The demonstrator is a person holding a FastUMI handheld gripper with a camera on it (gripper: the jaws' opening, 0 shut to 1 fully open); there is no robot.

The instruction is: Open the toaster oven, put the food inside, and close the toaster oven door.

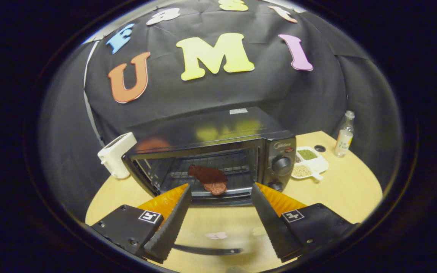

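The black toaster oven (222, 129) stands on the wooden table (347, 189) with its front open. Its glass door (218, 223) is folded down flat toward me, and the door handle (207, 250) lies low between my fingers. A dark red slab of food (211, 179) rests on the wire rack inside, near the front lip of the cavity. My gripper (220, 186) is open, with its fingers spread over the lowered door and their tips just short of the oven mouth. The food lies just beyond the tips. Nothing is held.
A white toaster-like appliance (116, 155) stands left of the oven. To the oven's right are a white divided dish (309, 163) holding grains, a small dark cap (319, 148) and a clear bottle (344, 134). The oven's control knobs (281, 165) face me.
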